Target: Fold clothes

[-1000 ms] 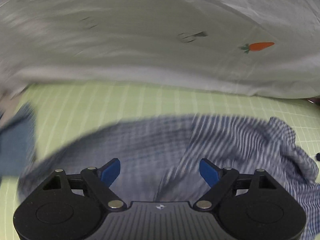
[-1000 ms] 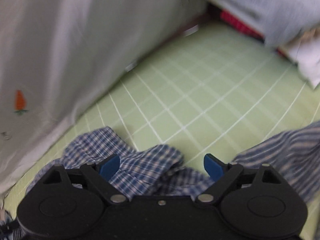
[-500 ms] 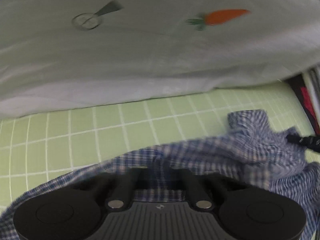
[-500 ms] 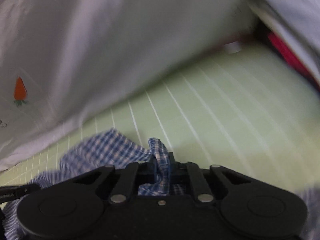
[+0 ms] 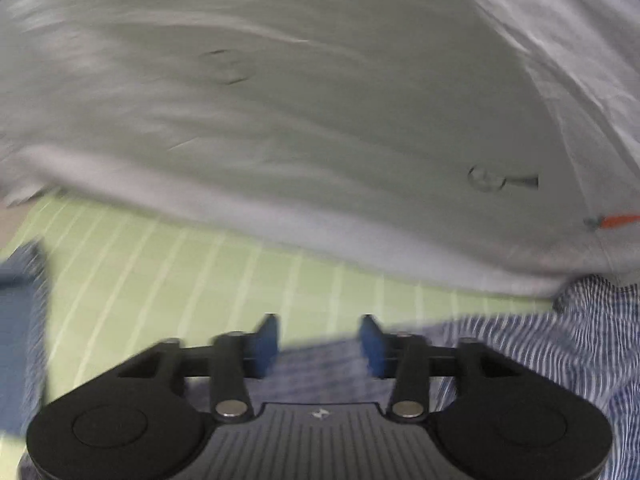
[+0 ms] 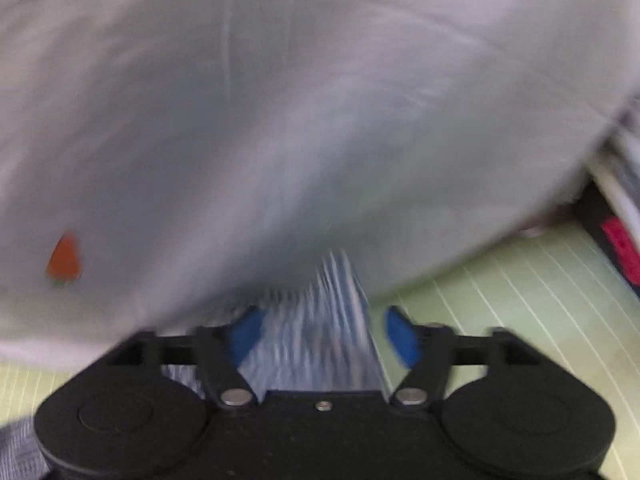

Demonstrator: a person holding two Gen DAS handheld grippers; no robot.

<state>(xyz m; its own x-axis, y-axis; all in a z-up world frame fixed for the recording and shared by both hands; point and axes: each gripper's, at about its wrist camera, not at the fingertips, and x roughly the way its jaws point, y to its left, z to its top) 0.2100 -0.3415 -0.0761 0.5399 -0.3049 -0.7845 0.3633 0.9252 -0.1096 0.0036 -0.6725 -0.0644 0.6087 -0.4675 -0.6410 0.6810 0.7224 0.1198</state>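
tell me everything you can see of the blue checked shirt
The blue checked shirt is thin woven cloth in blue and white, rumpled, lying on the green grid mat below a white carrot-print sheet. The left gripper has just been opening, fabric beneath its jaws. The right gripper has too; a blurred fold stands between its pads, apparently unclamped.

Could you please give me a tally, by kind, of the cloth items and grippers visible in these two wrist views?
Blue-and-white checked garment: 1
White carrot-print cloth: 1
Solid blue fabric at the left edge: 1
Grippers, both with jaws just opened: 2, left gripper, right gripper
Total: 5
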